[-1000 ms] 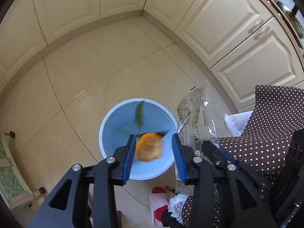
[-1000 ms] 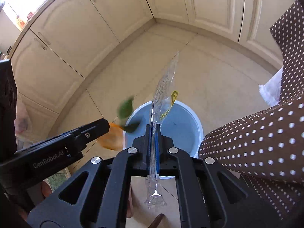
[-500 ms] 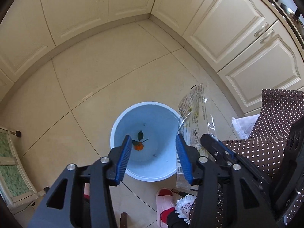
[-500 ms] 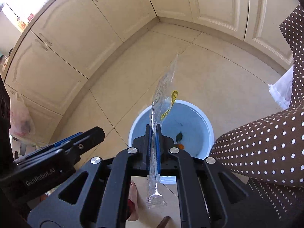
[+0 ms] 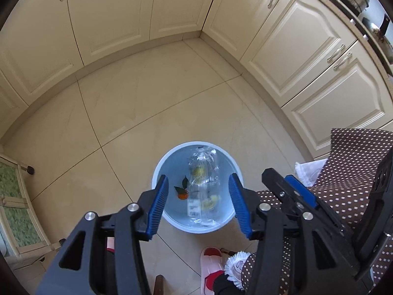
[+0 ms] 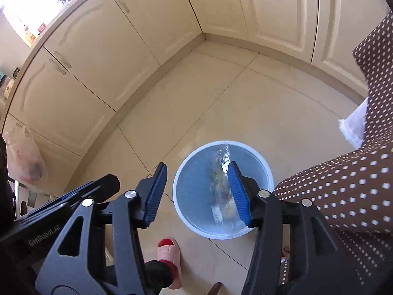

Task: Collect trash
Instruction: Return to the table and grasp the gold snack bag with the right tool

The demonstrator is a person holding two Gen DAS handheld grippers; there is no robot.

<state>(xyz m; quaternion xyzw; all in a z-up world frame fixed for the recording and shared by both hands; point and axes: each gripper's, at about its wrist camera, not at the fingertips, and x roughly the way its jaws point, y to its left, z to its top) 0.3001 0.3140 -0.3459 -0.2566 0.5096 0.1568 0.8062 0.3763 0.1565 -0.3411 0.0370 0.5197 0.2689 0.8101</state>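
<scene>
- A blue bin [image 5: 157,184] is seen standing on the tiled kitchen floor [image 5: 152,103], in the corner of cream cabinets [image 5: 289,49], with both tongs held above it.
- A clear plastic wrapper [image 5: 203,184] is shown inside the bin in the left wrist view, lying along its far-to-near line, beside a small orange fruit [image 5: 183,196] with a green leaf [image 5: 184,181] at the bottom.
- In the right wrist view the wrapper [image 6: 221,186] appears blurred, close against the inner face of the right-hand blue pad [image 6: 237,194]; whether it is touching the pad cannot be told.
- The left gripper [image 5: 199,205] is held wide, with nothing between its pads.
- The right gripper [image 6: 196,193] is likewise spread wide, and nothing is pinched by it.
- Two pieces of trash are judged to be collected: the fruit and the wrapper are both within the bin's rim.
- No further litter is seen on the bare tiles; a pink slipper [image 5: 211,263] and a brown dotted cloth [image 5: 353,172] are visible nearby, neither plainly trash.
- A filled plastic bag [image 6: 24,159] is seen hanging at the left edge of the right wrist view; whether it belongs to the task cannot be told.
- What is left is judged to be little, if anything, within the area shown.
</scene>
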